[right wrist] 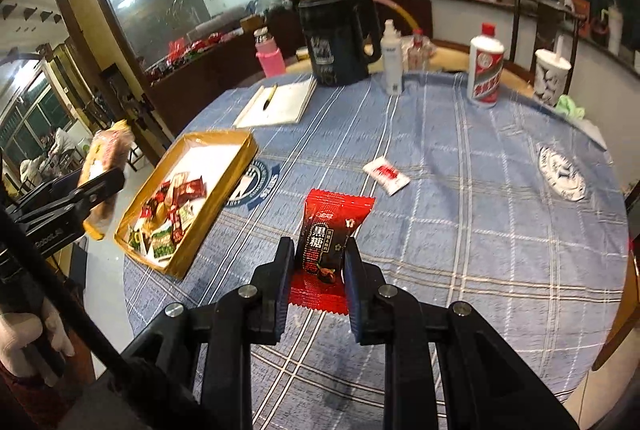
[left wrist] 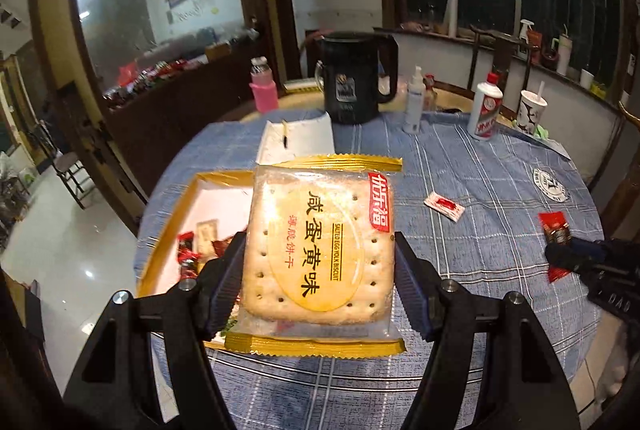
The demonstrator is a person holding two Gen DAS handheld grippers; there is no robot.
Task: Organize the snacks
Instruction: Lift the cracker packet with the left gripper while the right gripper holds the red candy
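From the left wrist view, the left hand-held gripper (left wrist: 320, 262) is pinching a big biscuit packet (left wrist: 322, 250) by its two sides. The packet has gold edges and a square cracker inside, and it fills the middle of the frame, held up above the worktop (left wrist: 460, 190). Behind it, at the left of the frame, sits a gold tray (left wrist: 168, 234) with a few small snacks in it (red ones mostly). A small white sachet (left wrist: 444, 205) with a red mark lies on the blue checked cloth, right of the middle. At the far right edge the right hand-held gripper (left wrist: 560, 250) pokes in, pinching a red candy (left wrist: 554, 228). At the top of the frame stand a black kettle (left wrist: 354, 78), a pink bottle (left wrist: 262, 86), a white spray bottle (left wrist: 414, 102), a white bottle with a red cap (left wrist: 486, 108) and a paper cup (left wrist: 530, 110).

From the right wrist view, the right hand-held gripper (right wrist: 319, 250) is pressed in on the red candy (right wrist: 328, 234), low in the middle of the frame. The candy wrapper is red and dark with white writing, and its lower edge looks to be touching the cloth. The gold tray (right wrist: 240, 158) is at the left of the frame, with a heap of little snacks in its near end. Further left, past the worktop's edge, the left hand-held gripper (right wrist: 102, 188) holds up the biscuit packet (right wrist: 106, 150). The white sachet (right wrist: 386, 174) lies alone on the cloth, above and right of the candy. A notebook (right wrist: 280, 102) with a pen on it lies near the kettle (right wrist: 338, 38) at the top.
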